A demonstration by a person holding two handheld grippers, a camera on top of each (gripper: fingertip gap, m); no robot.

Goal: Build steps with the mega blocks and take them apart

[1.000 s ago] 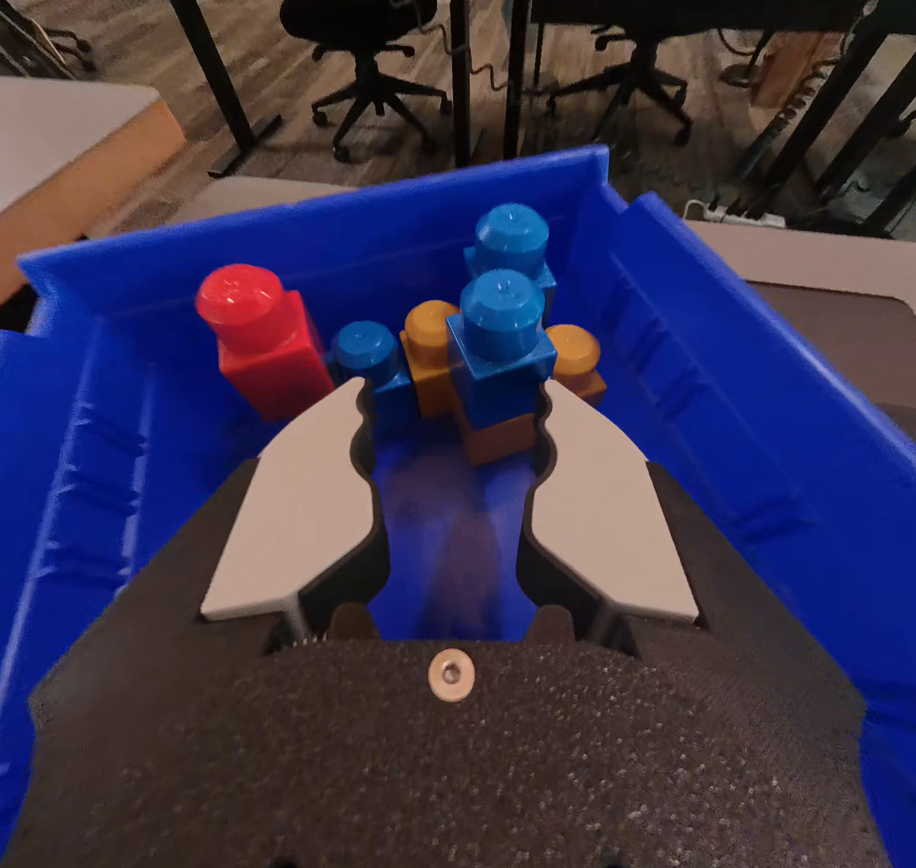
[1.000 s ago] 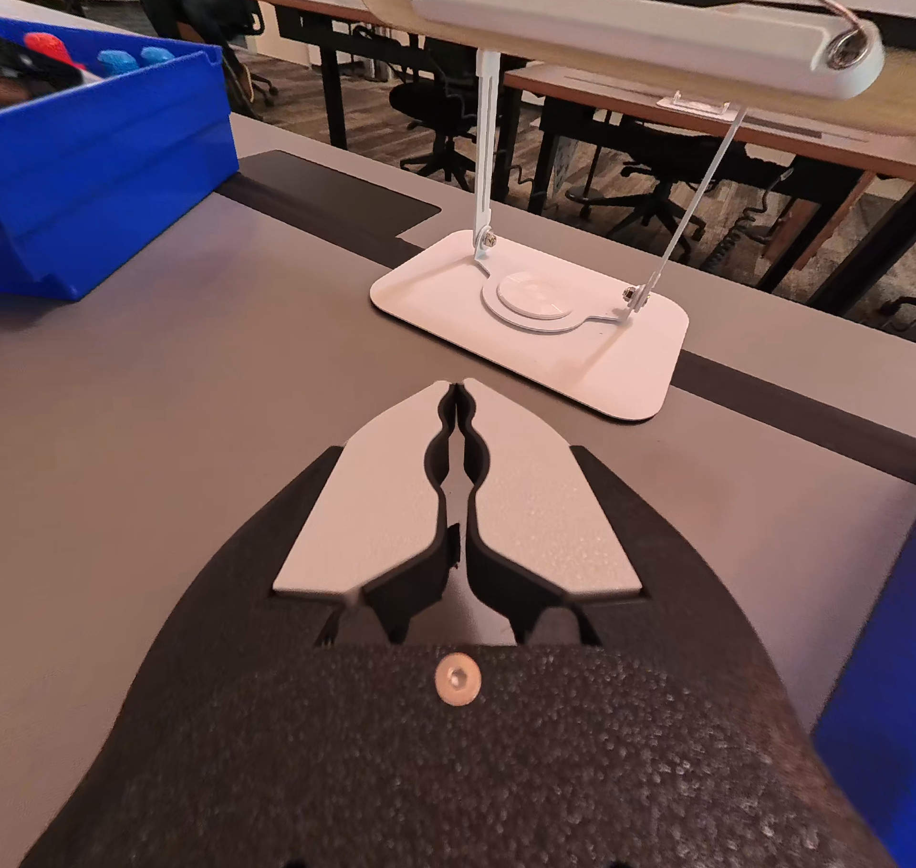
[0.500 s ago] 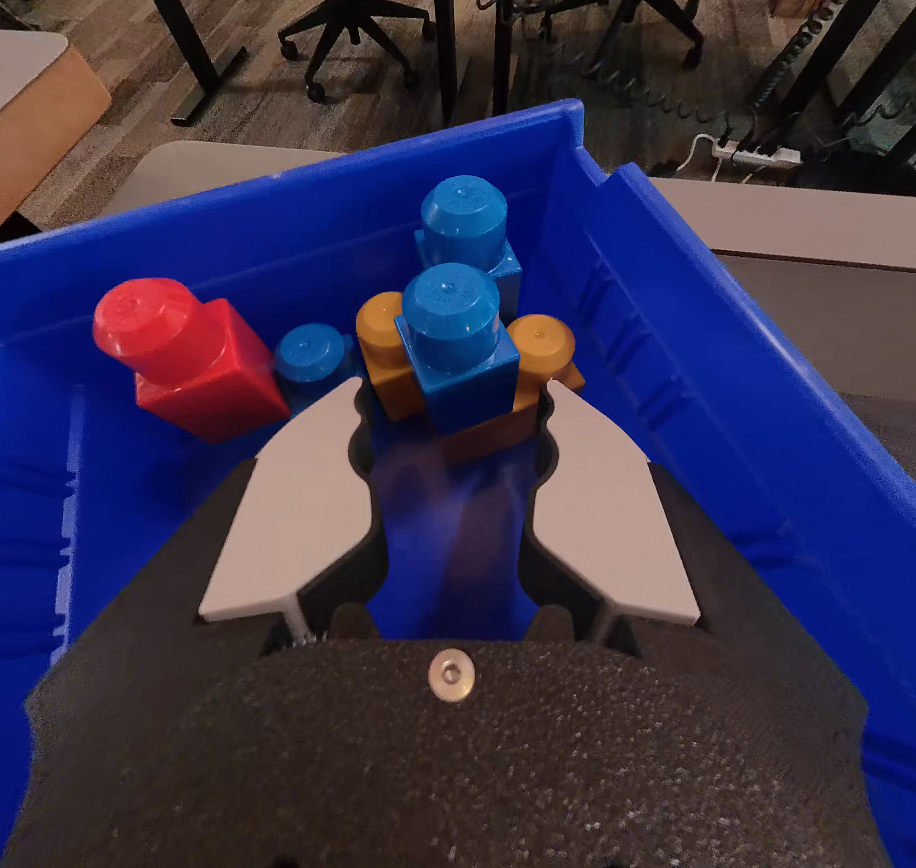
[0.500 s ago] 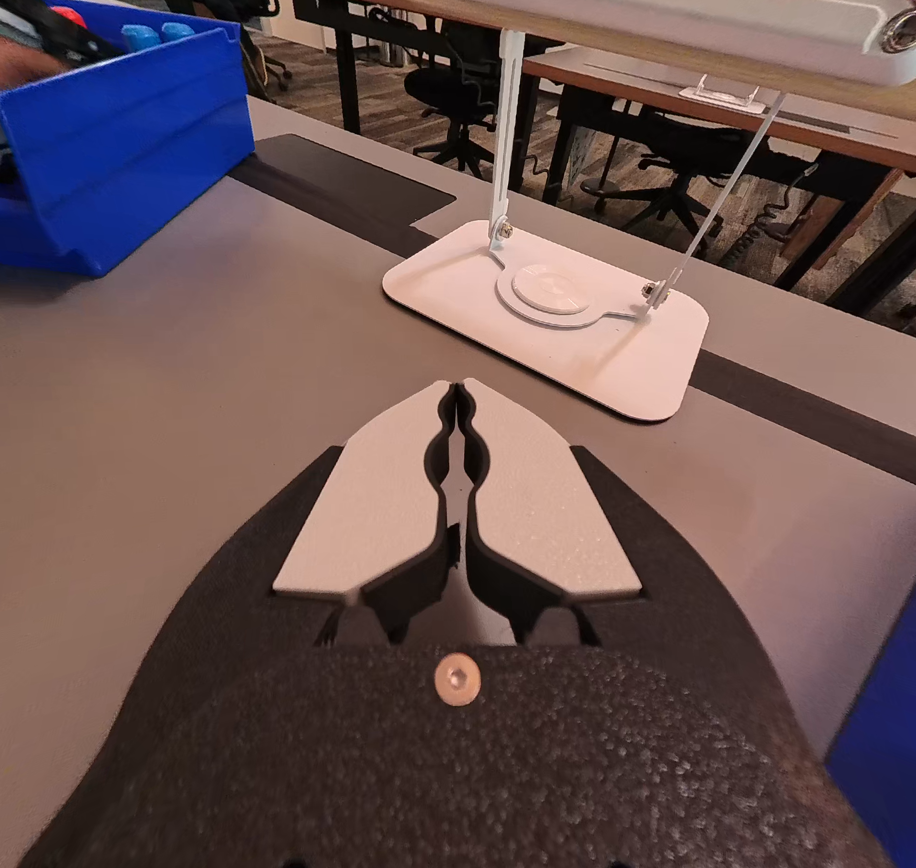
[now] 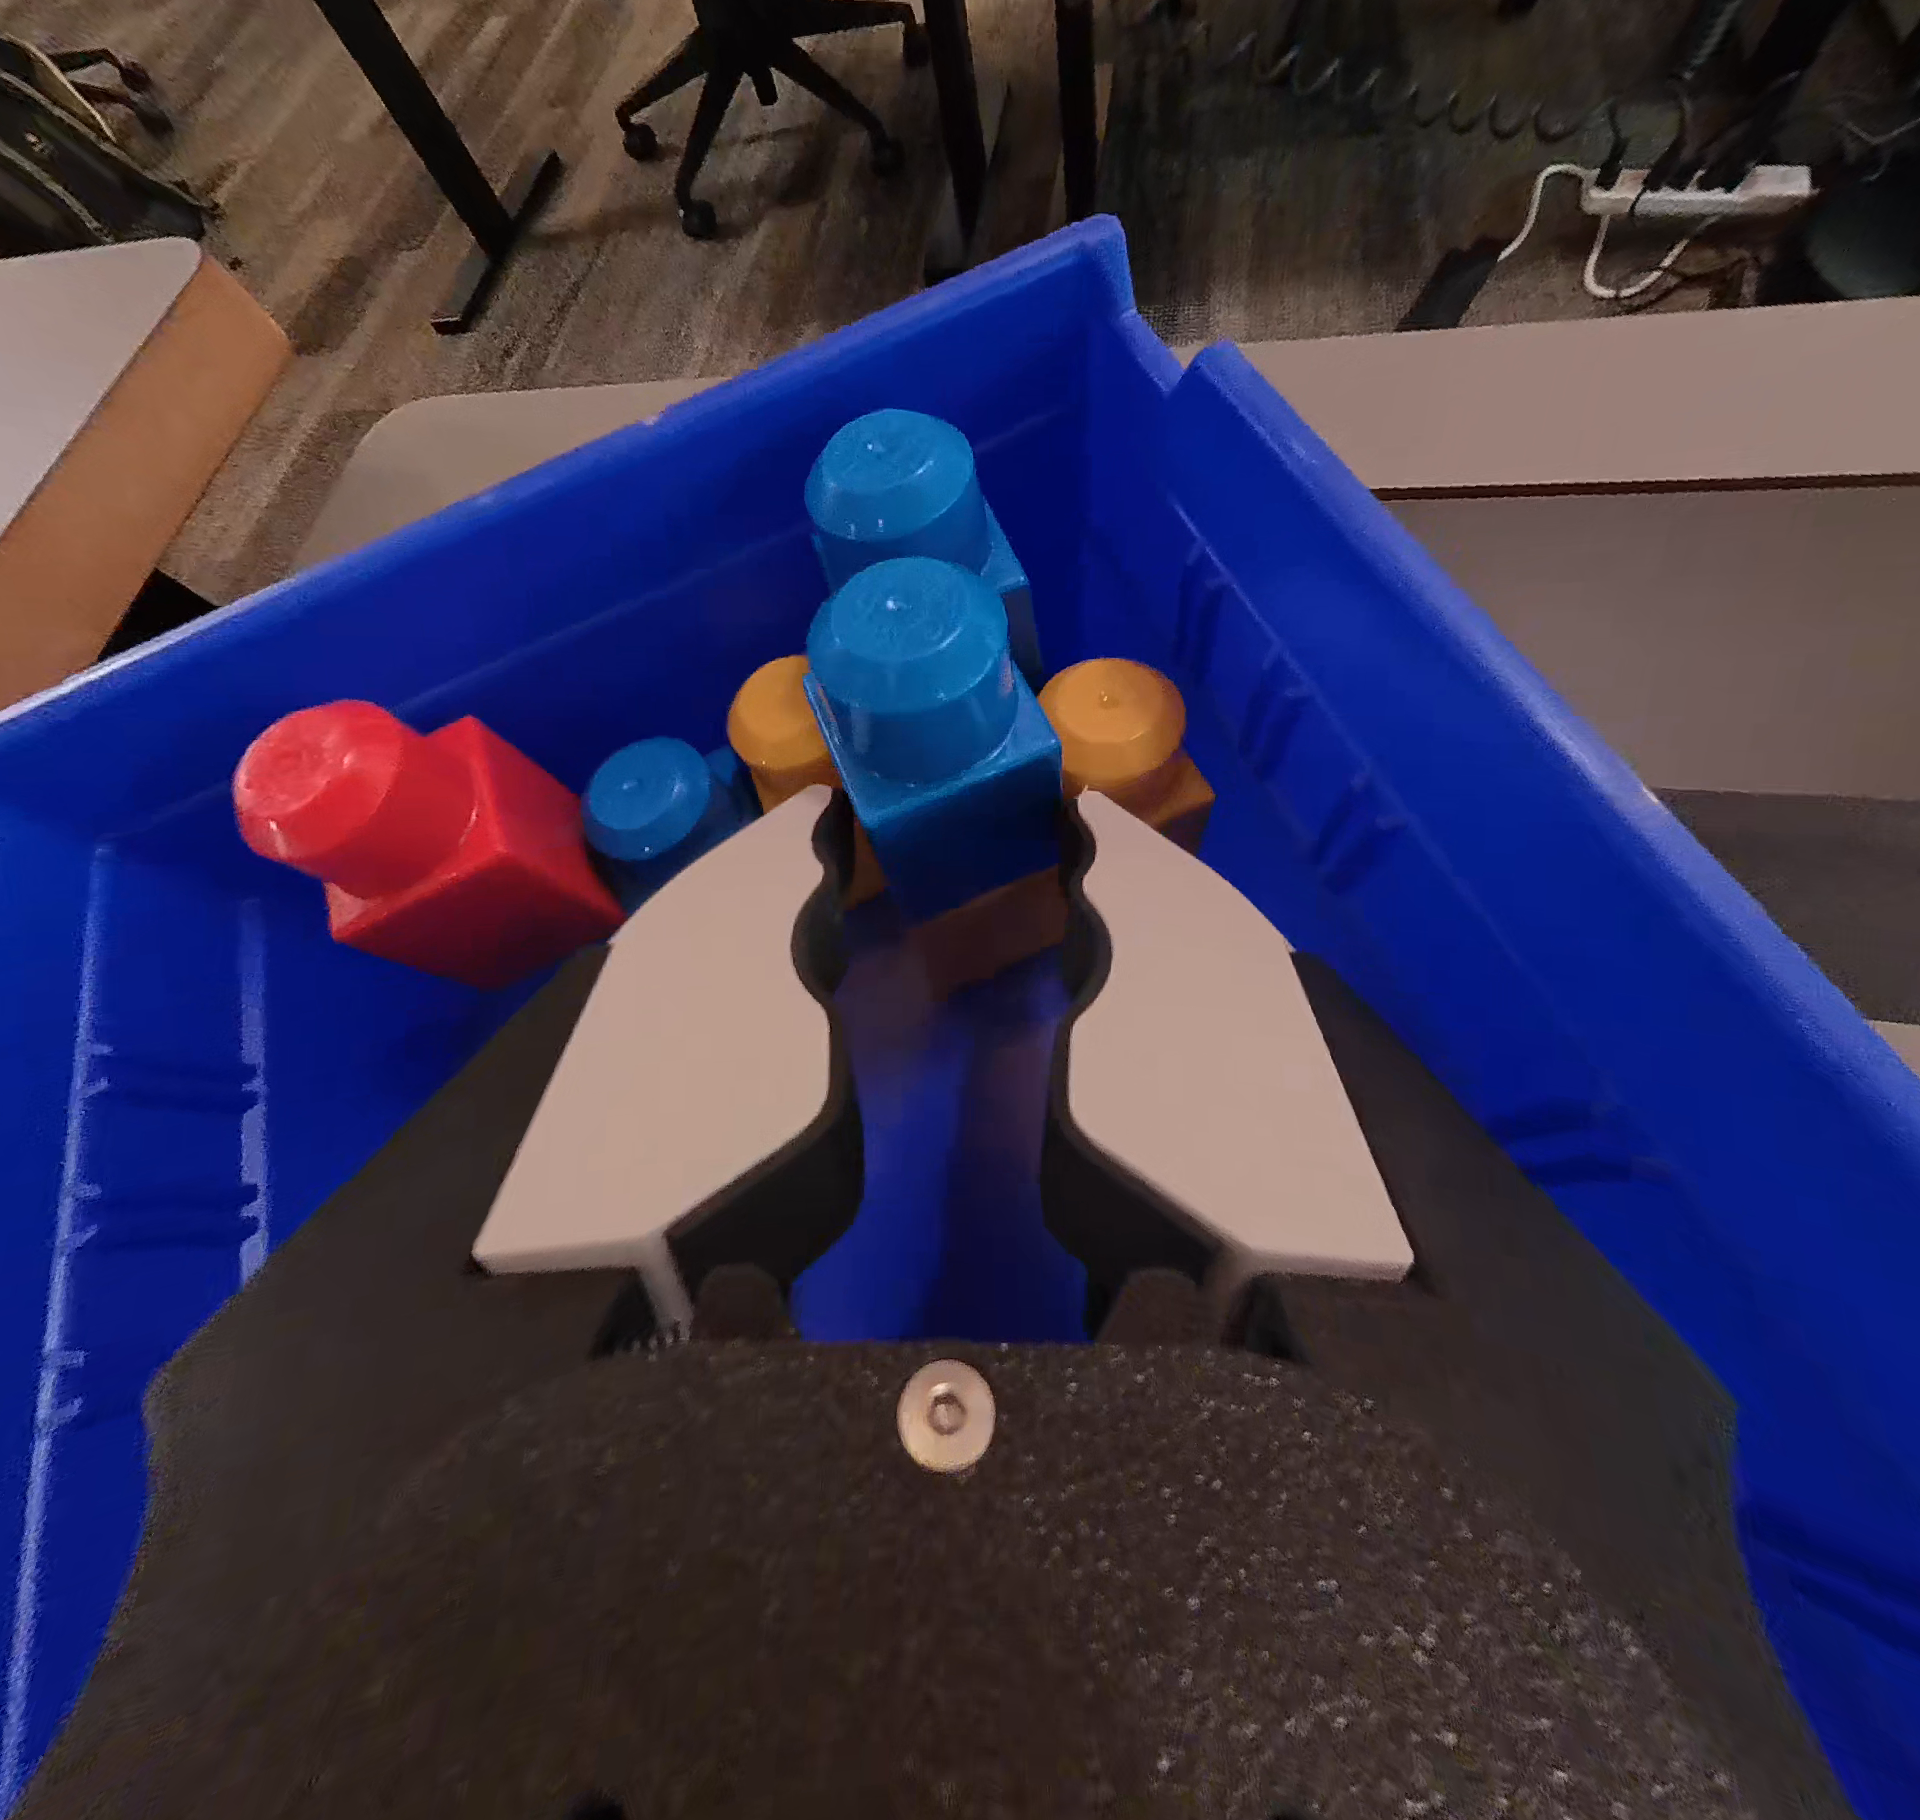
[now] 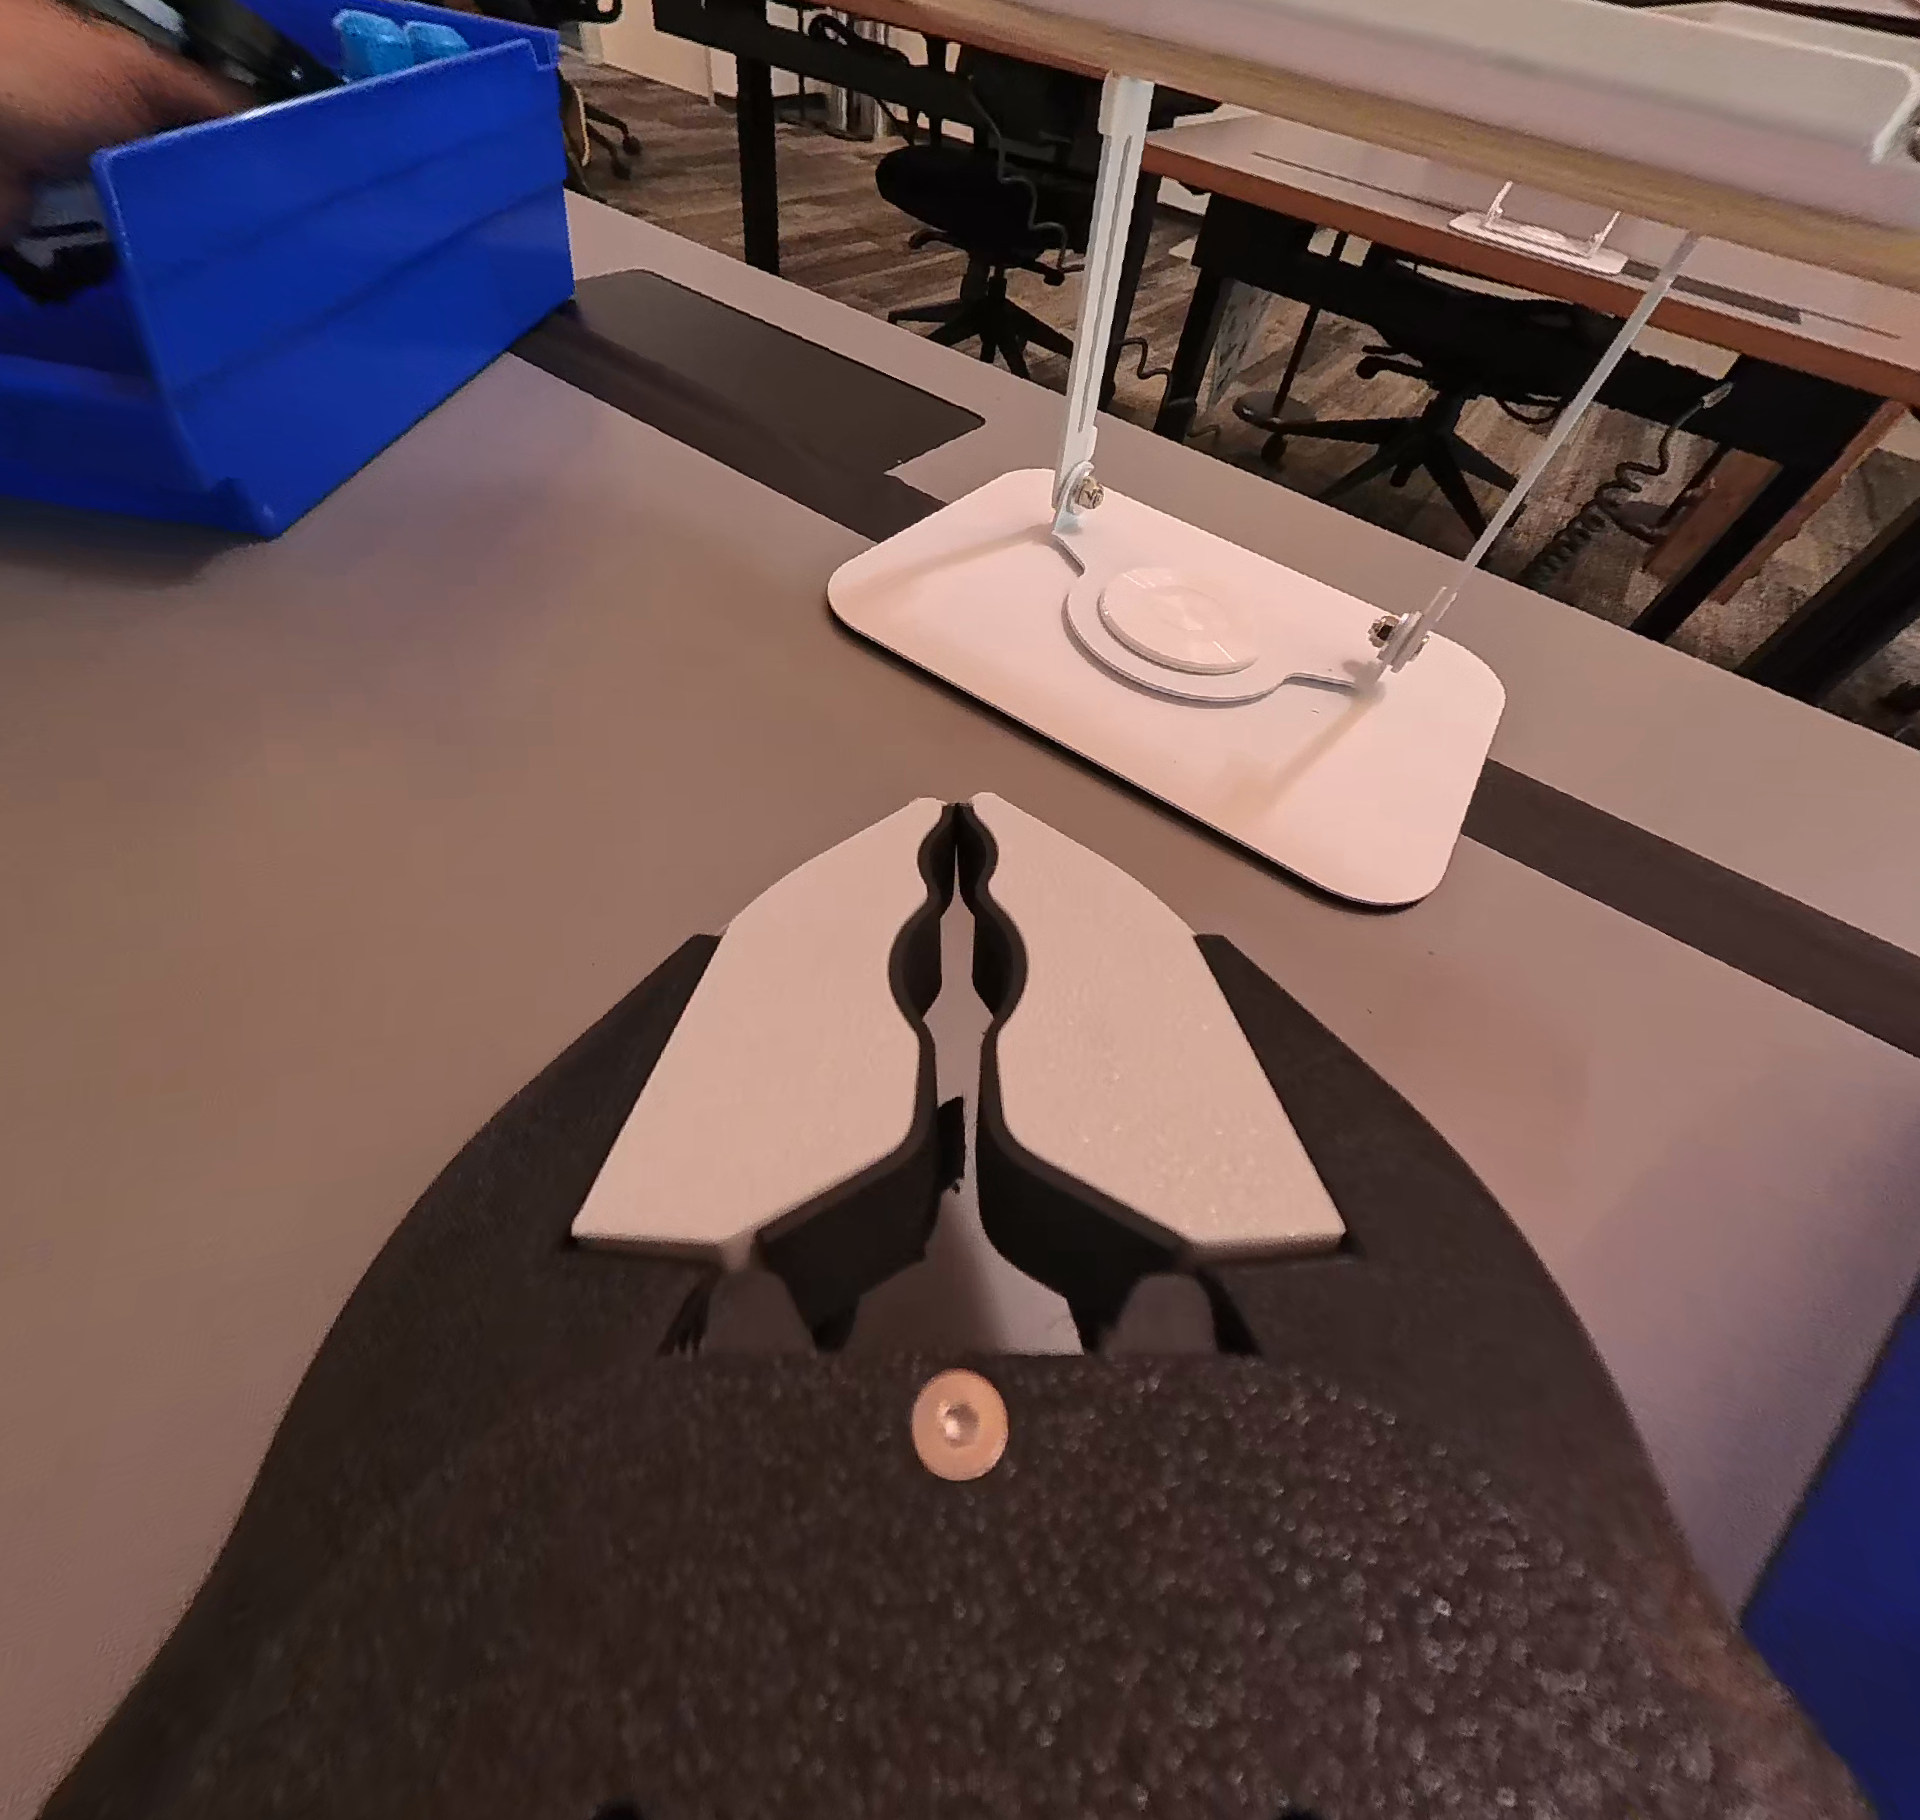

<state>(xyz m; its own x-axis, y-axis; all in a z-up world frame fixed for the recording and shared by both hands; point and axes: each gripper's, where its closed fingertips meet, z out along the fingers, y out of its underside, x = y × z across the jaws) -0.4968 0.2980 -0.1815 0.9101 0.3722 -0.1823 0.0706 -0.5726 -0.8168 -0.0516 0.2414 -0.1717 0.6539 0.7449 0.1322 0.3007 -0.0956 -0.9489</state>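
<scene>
While over grey table [image 6: 416, 731] | blue bin [image 5: 1403, 731] | office chairs [image 5: 748, 35] behind

The bin [image 5: 1299, 627] sits on the tabletop [image 6: 468, 731], left of the stand [image 6: 1195, 669]. Inside it, mega blocks [image 5: 935, 731] cluster at the far wall. One block [image 5: 436, 835] lies tipped to their left.

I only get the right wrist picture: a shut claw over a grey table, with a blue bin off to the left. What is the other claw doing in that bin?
Observer: The left claw is inside the blue bin, its fingers on either side of a blue block.
Operator: Has it grabbed it?
Observer: The fingers sit right against its sides. I cannot tell whether they squeeze.
Operator: Is that block loose?
Observer: No, it sits on top of an orange block.
Operator: Anything else in there?
Observer: A red block lies tilted to the left.
</scene>
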